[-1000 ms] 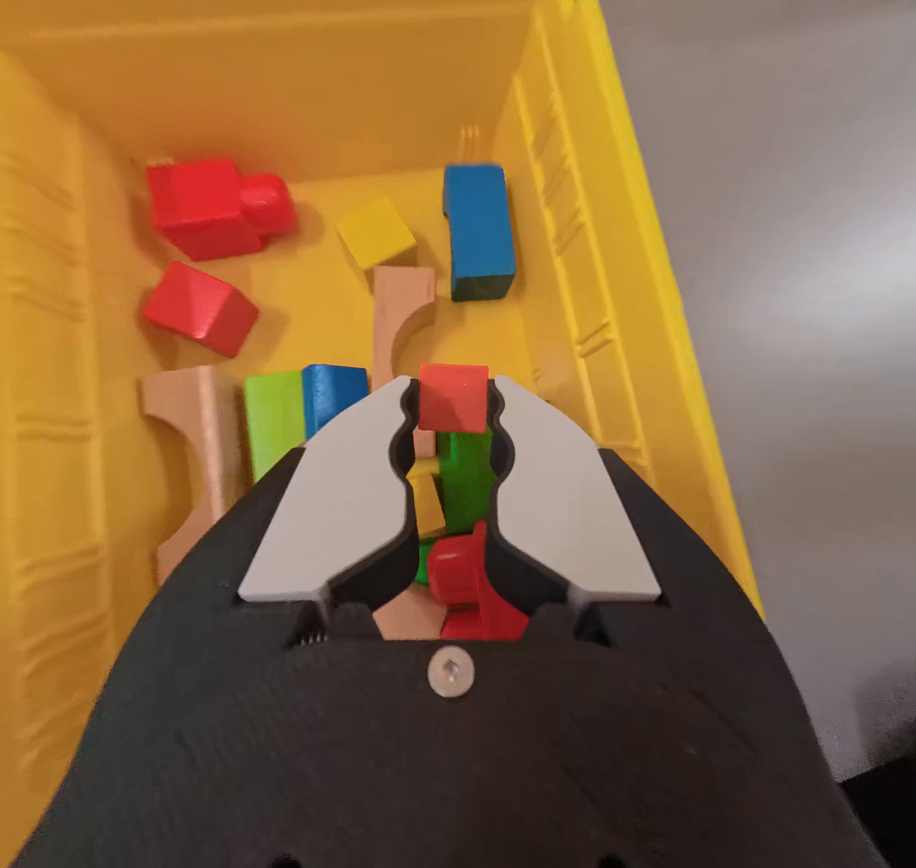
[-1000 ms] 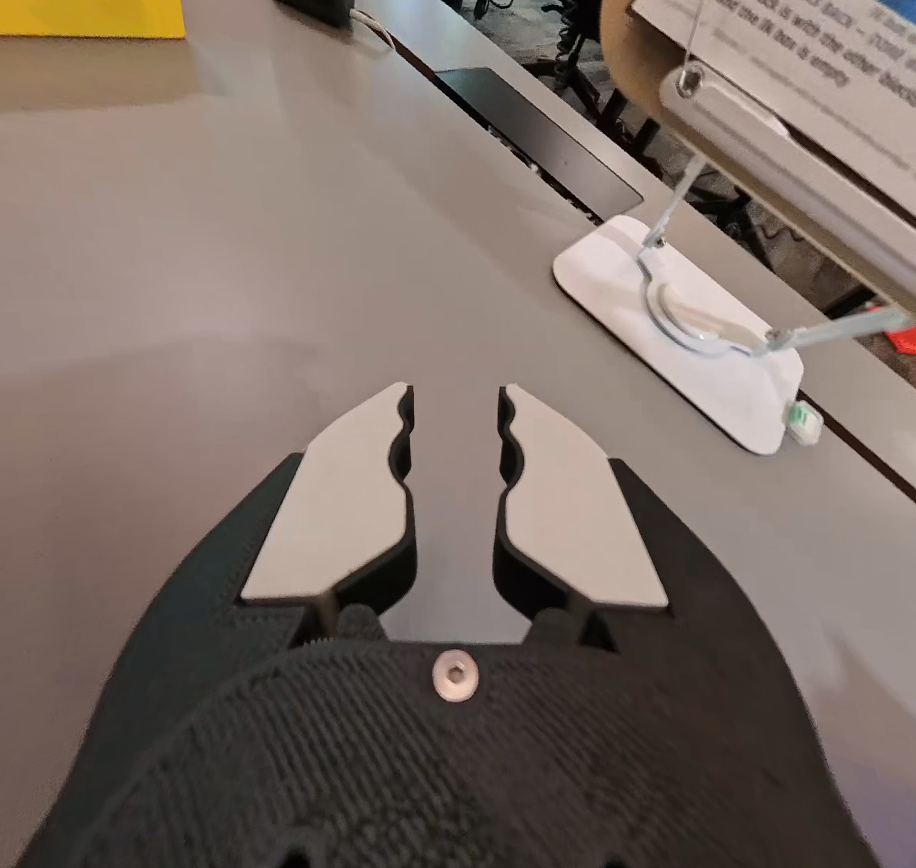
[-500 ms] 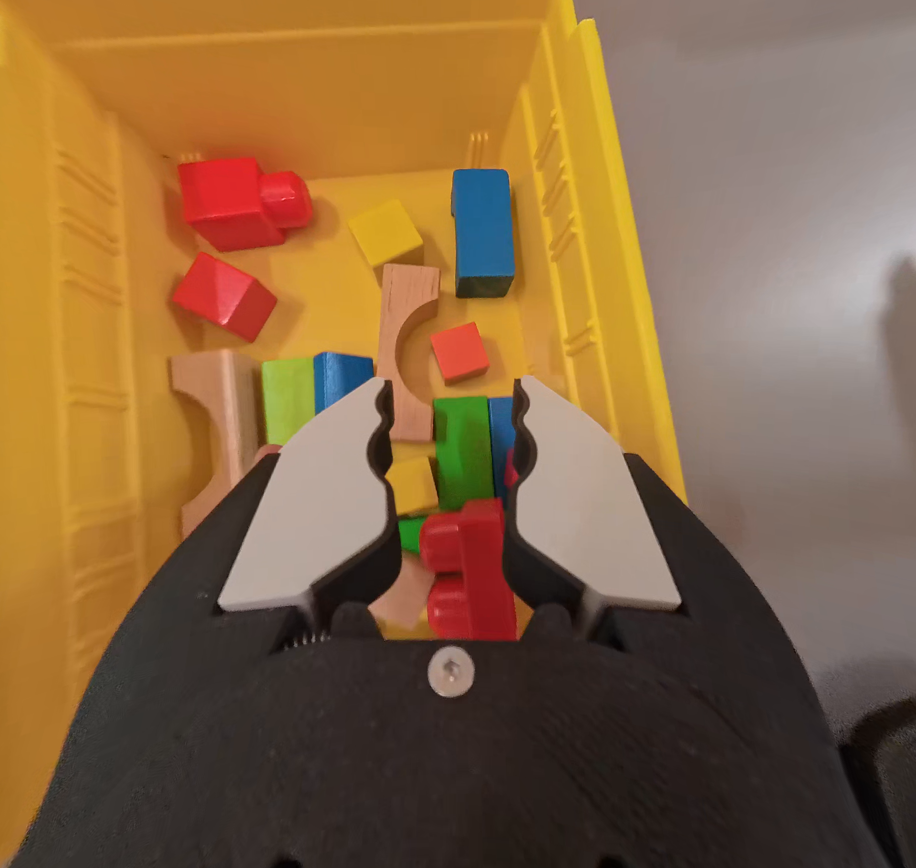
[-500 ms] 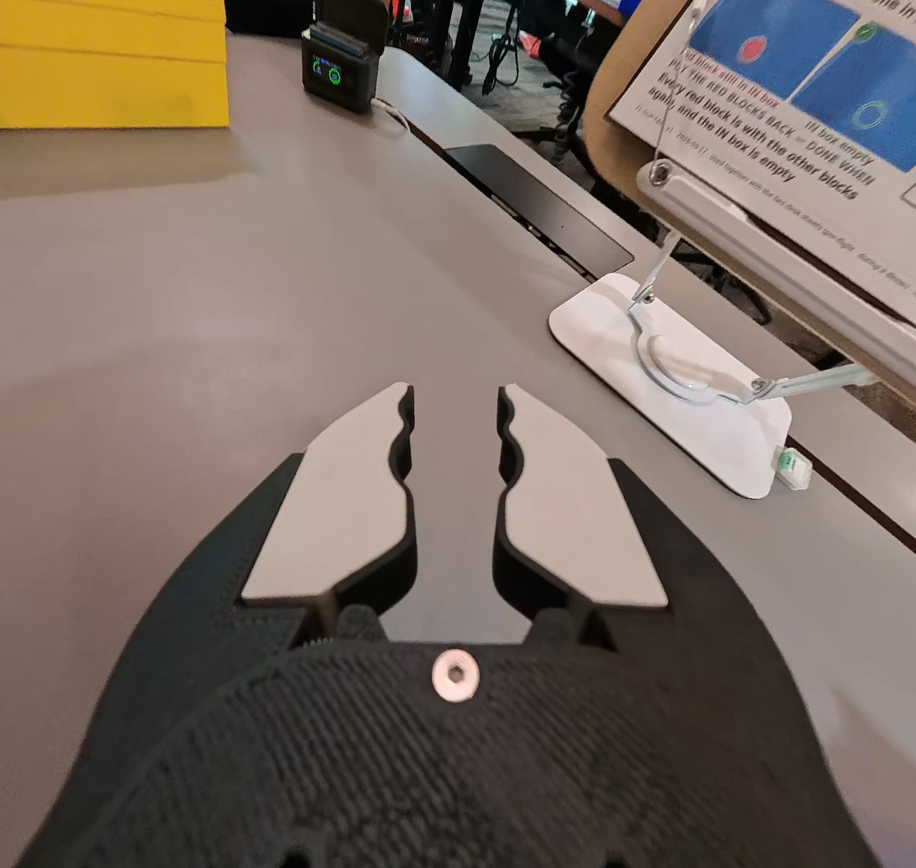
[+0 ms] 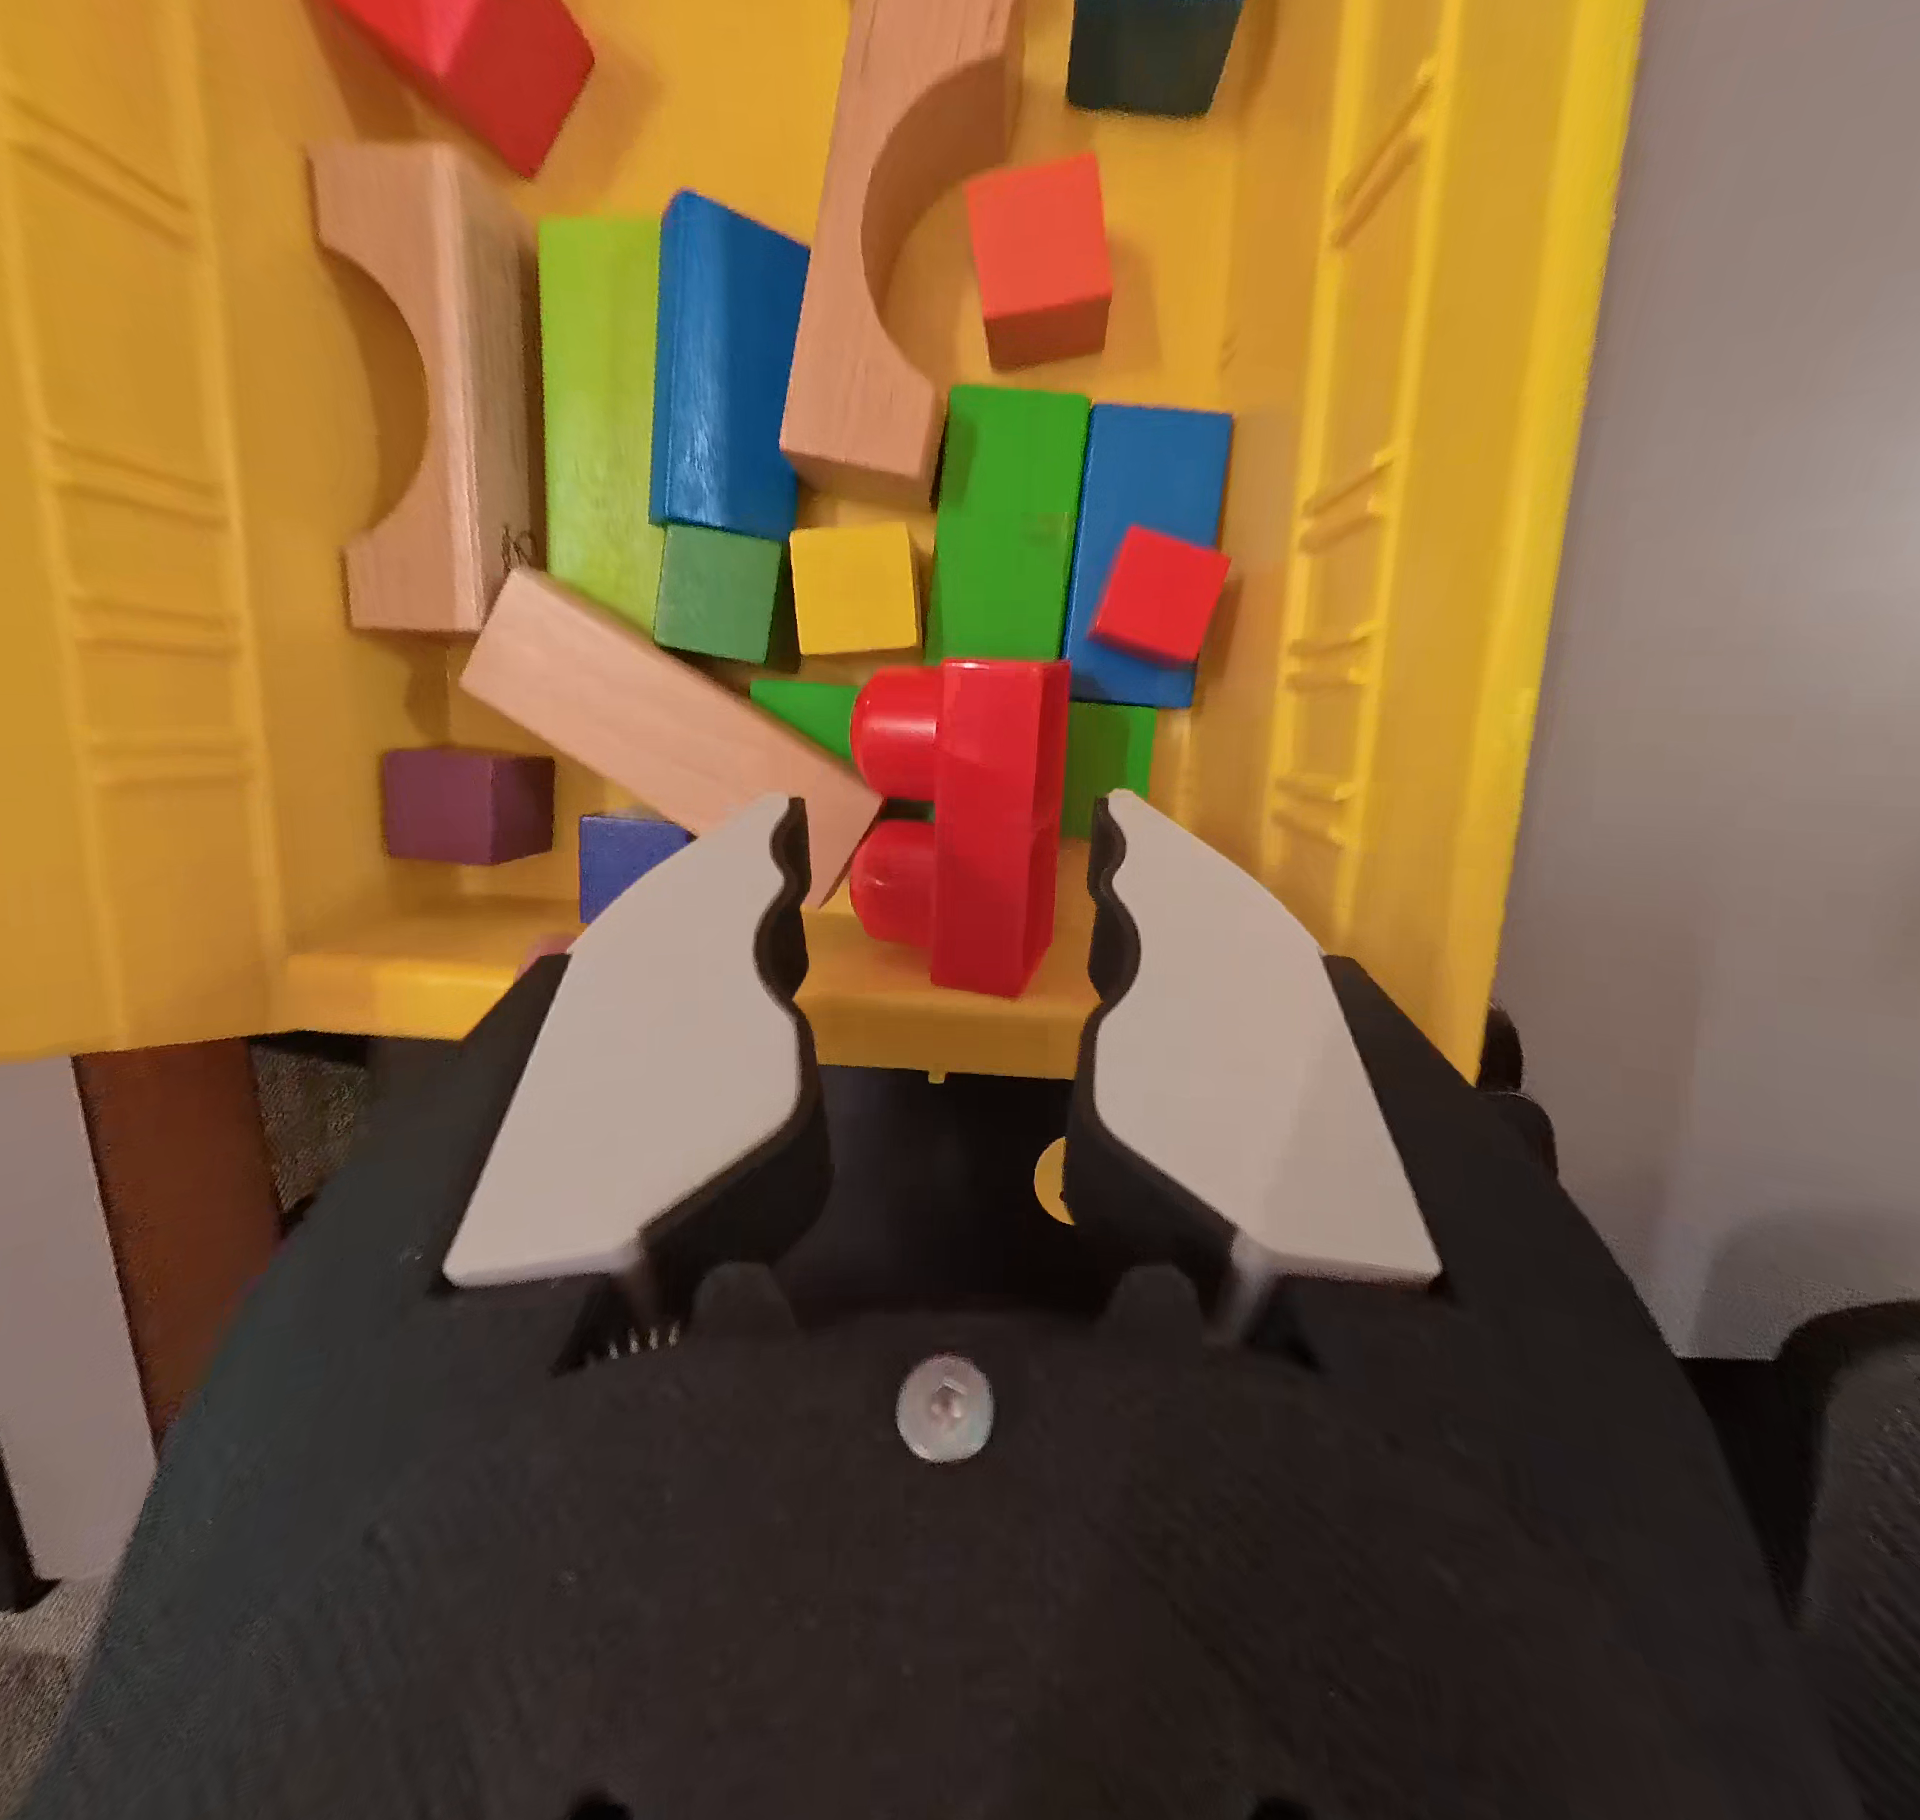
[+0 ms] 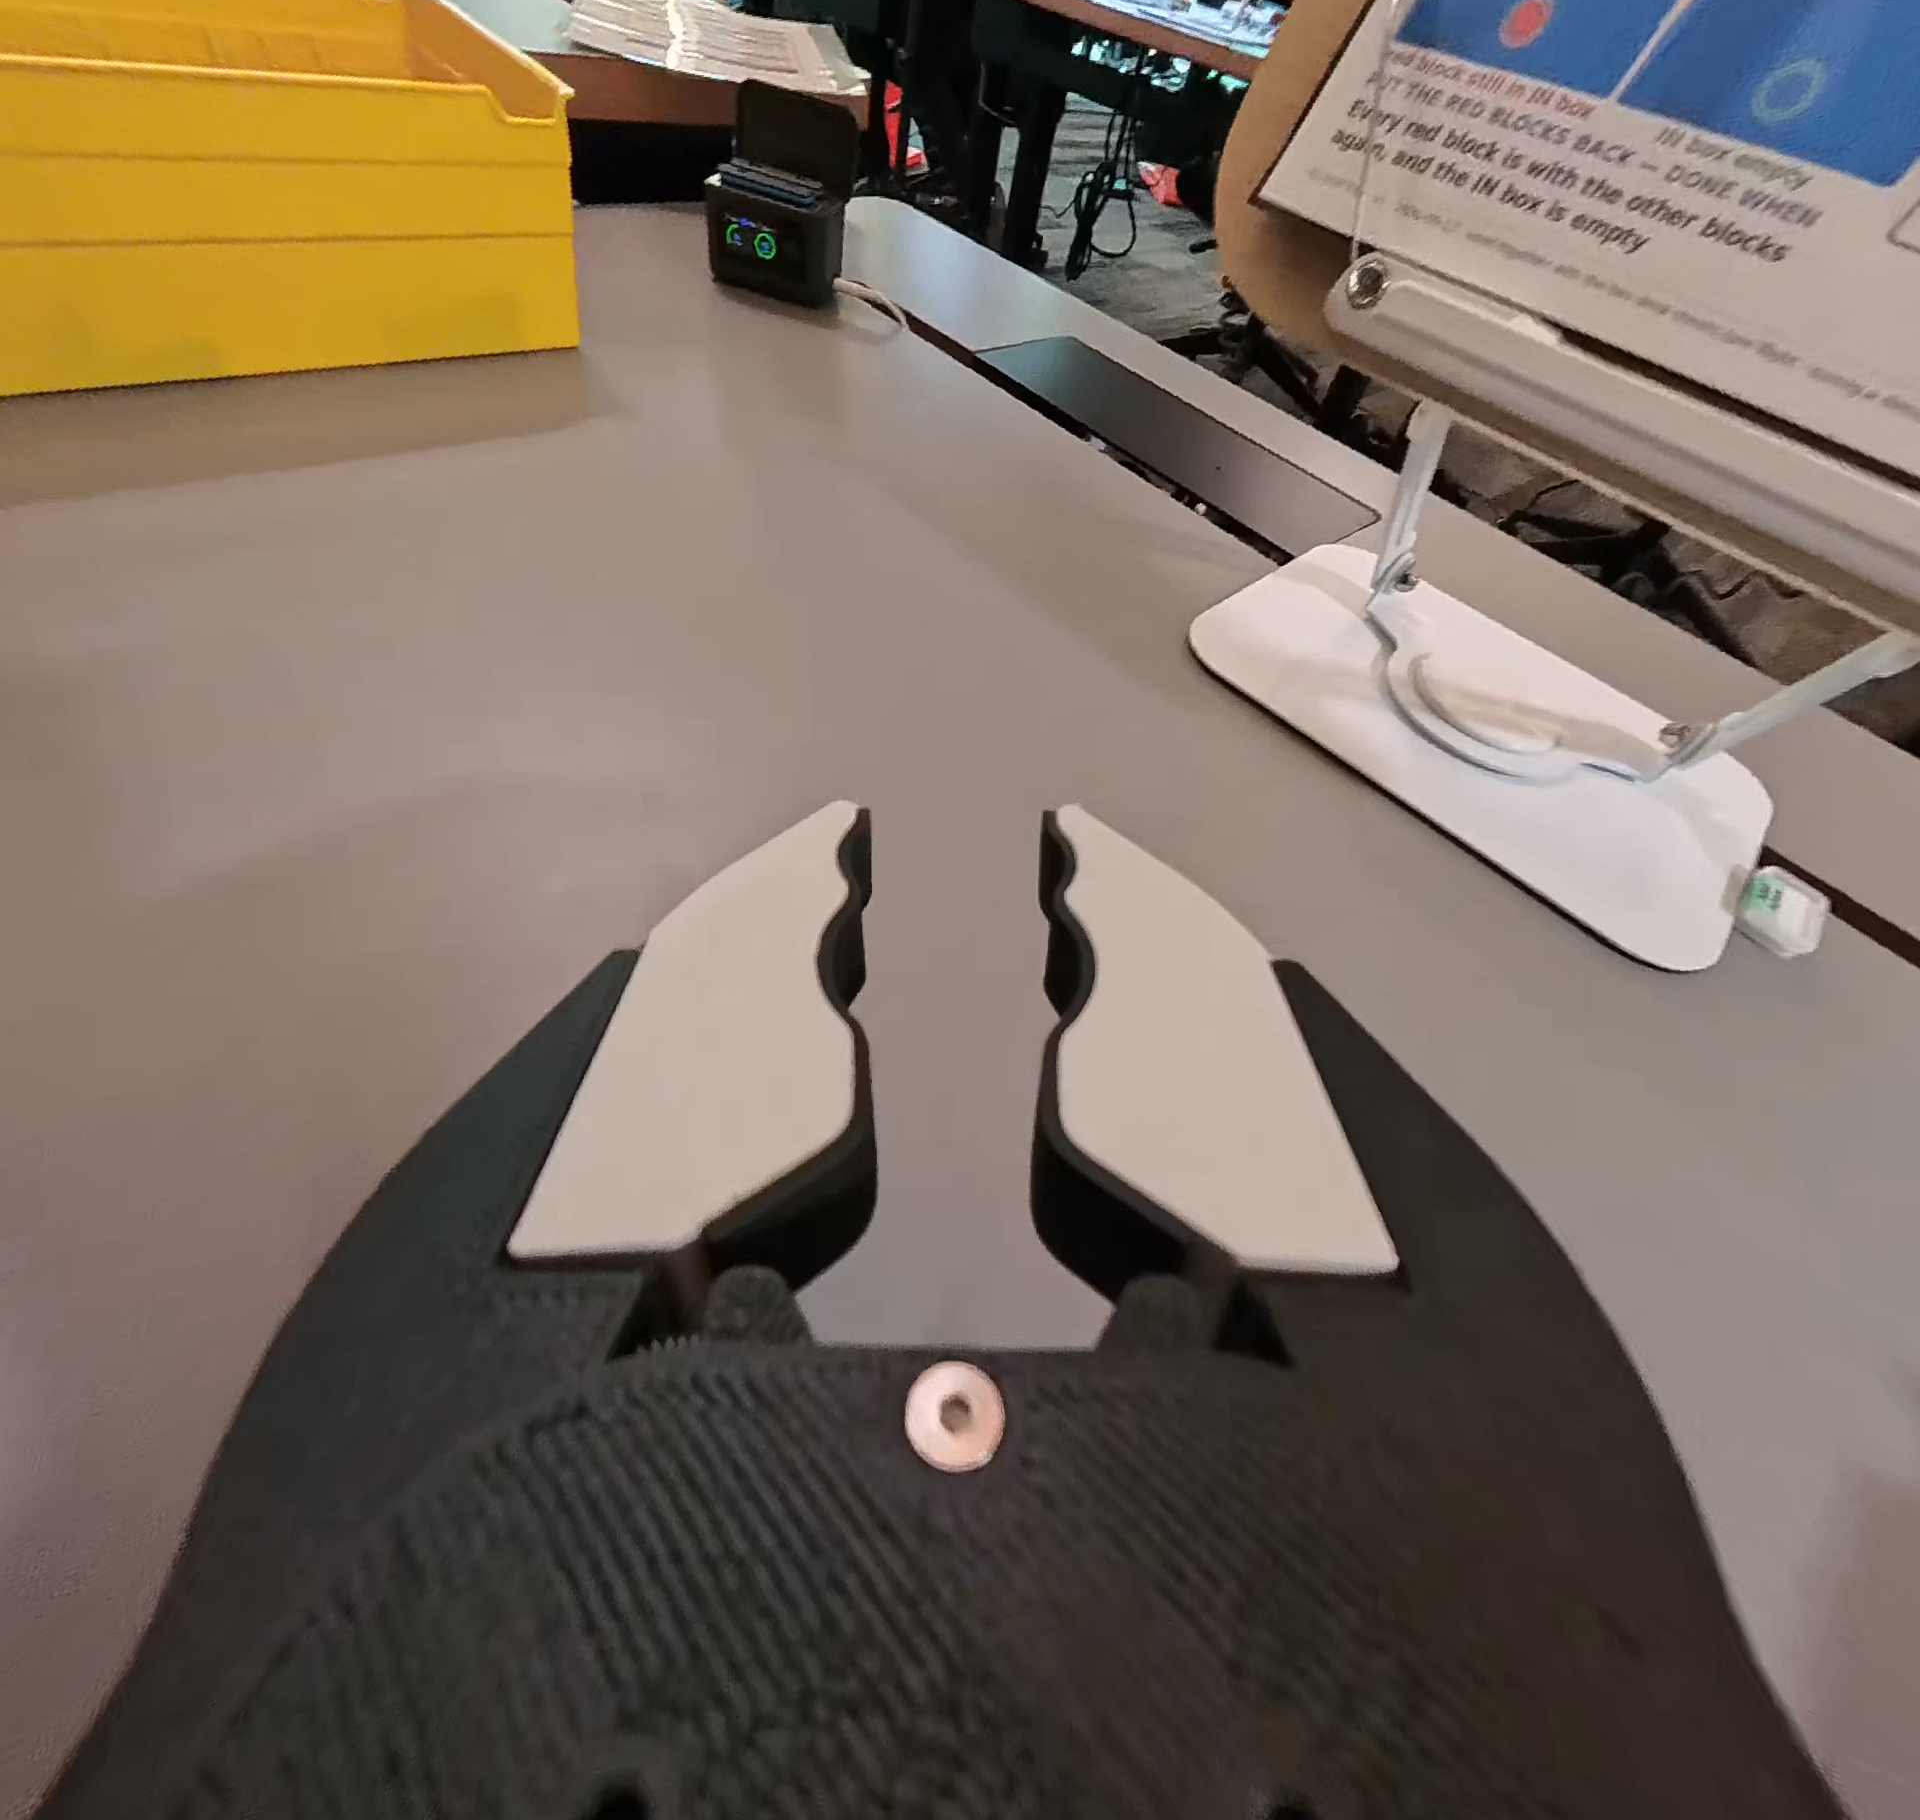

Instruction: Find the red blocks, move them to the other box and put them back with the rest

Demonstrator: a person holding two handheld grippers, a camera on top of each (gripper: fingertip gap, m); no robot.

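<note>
Blocks are filling the yellow bin (image 5: pixel 135 523) under the left gripper (image 5: pixel 945 851), whose jaws are standing open and holding nothing. Going left to right inside: a purple cube (image 5: pixel 468 806) and a wooden arch (image 5: pixel 416 388) are lying by the left wall, with a red wedge (image 5: pixel 457 25) above them at the far end. A light green bar (image 5: pixel 597 399) and a blue bar (image 5: pixel 727 368) are lying side by side, a wooden plank (image 5: pixel 644 721) slanting below them. A second arch (image 5: pixel 894 212) is lying in the middle, a yellow cube (image 5: pixel 854 588) below it. A red studded brick (image 5: pixel 977 825) is sitting just beyond the jaw tips, near the bin's front lip. An orange-red cube (image 5: pixel 1039 258) is lying beside the second arch, and a small red cube (image 5: pixel 1162 594) is resting on a blue block (image 5: pixel 1148 482) near the right wall.

In the right wrist view, the right gripper (image 6: pixel 951 820) is hovering over the bare grey table (image 6: pixel 520 679), jaws apart and empty. A second yellow bin (image 6: pixel 281 243) is standing far left; its inside is hidden. A small black device (image 6: pixel 779 201) is sitting beside it, and a white stand (image 6: pixel 1475 742) bearing a printed sheet is on the right.
</note>
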